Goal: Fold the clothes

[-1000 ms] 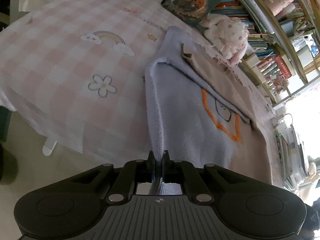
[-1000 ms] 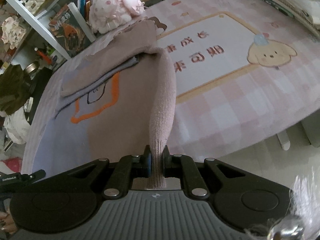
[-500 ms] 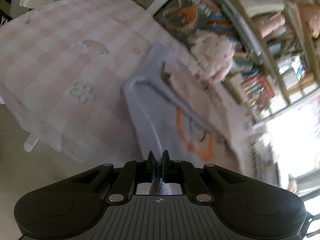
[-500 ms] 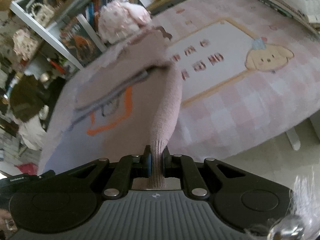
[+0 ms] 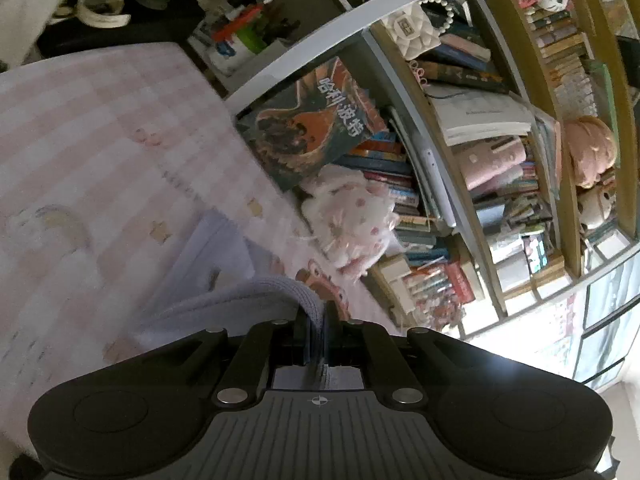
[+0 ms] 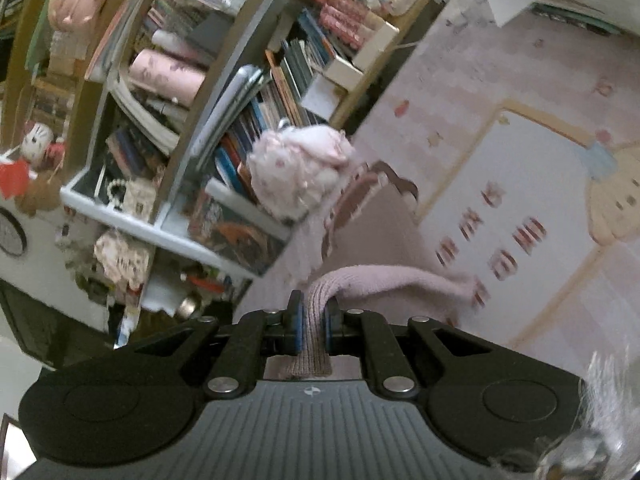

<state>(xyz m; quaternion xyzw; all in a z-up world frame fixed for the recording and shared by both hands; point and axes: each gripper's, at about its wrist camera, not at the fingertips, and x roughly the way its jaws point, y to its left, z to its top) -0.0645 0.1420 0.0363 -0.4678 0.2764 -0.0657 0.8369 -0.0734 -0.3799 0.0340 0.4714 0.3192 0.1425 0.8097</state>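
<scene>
The left gripper (image 5: 316,322) is seen closed, and a ribbed lavender edge of the garment (image 5: 280,288) is pinched between its two black fingers. It is tilted upward, so that the fingers are pointed over the far edge of the table. The right gripper (image 6: 314,322) is also closed, and a pink-beige knitted edge of the same garment is clamped between its blue-padded fingers (image 6: 295,320). It is tilted upward in a similar way. The cloth is bent over the fingertips of each gripper.
</scene>
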